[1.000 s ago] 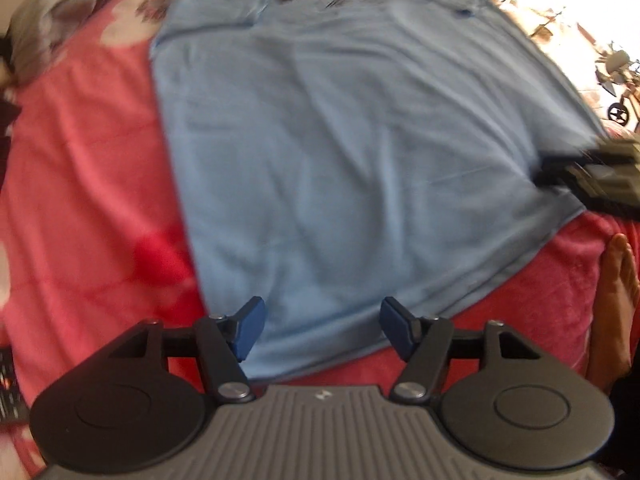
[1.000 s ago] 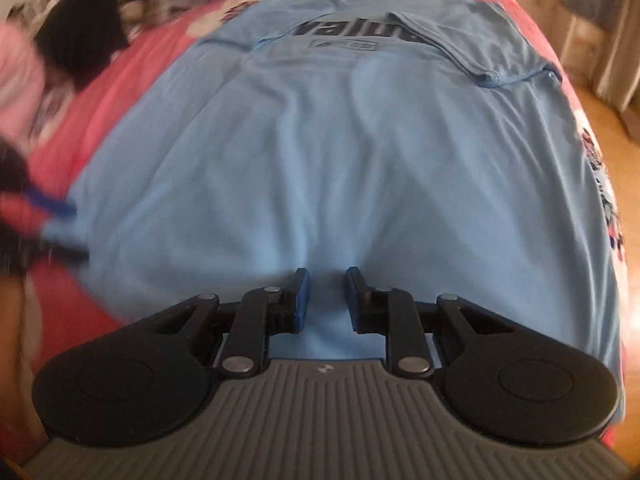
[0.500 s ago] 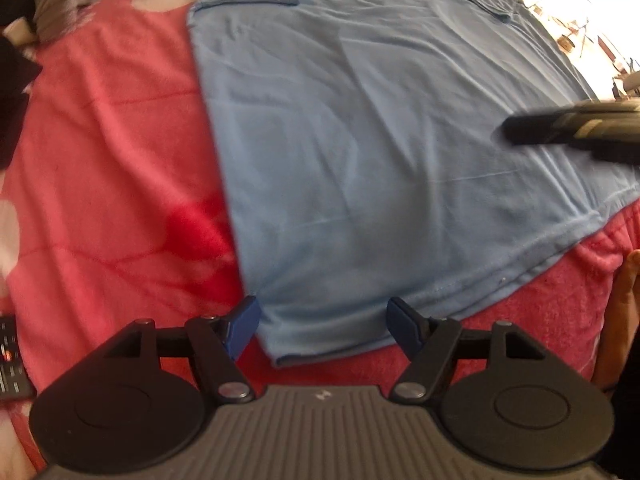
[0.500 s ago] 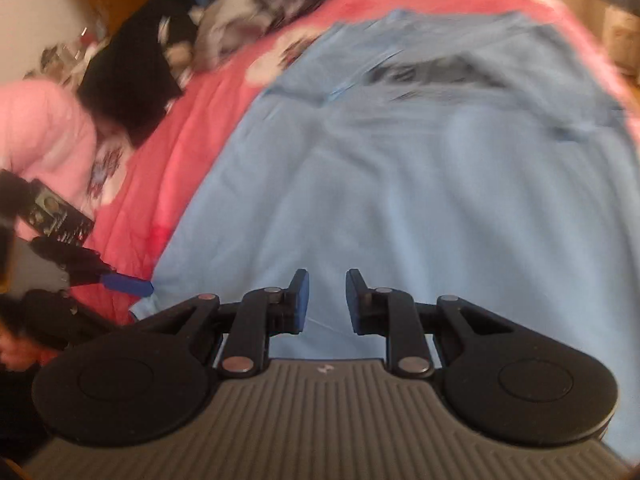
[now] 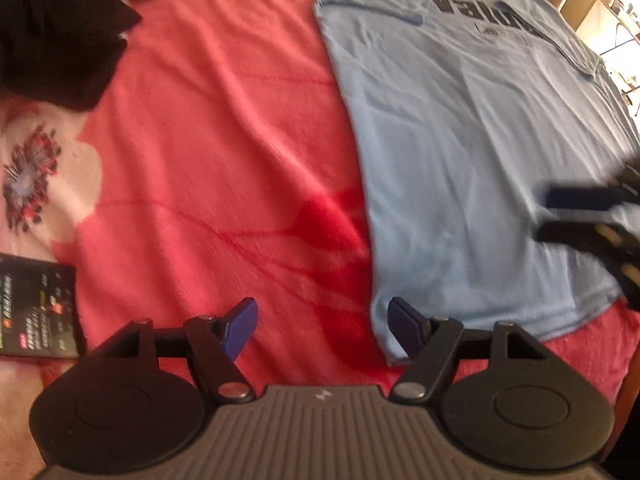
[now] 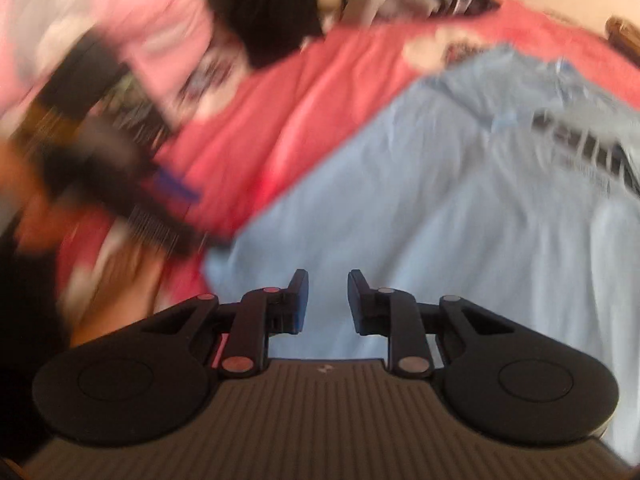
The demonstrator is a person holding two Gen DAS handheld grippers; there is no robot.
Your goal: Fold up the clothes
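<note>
The shirt [image 5: 472,152] lies flat on the red blanket [image 5: 224,152]. The left gripper [image 5: 322,326] is spread wide at the shirt's near-left hem corner, holding nothing. The right gripper [image 6: 328,300] hangs narrowly parted above the shirt, empty.

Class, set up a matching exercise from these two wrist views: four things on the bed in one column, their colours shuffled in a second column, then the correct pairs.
Things:
1. T-shirt
2. Blanket
3. Clothing heap at the far left
4. Pads of the left claw

Colours:
A. Black
B. Dark blue
C. Light blue
D. Red-pink

Pairs: 1-C, 2-D, 3-A, 4-B
</note>
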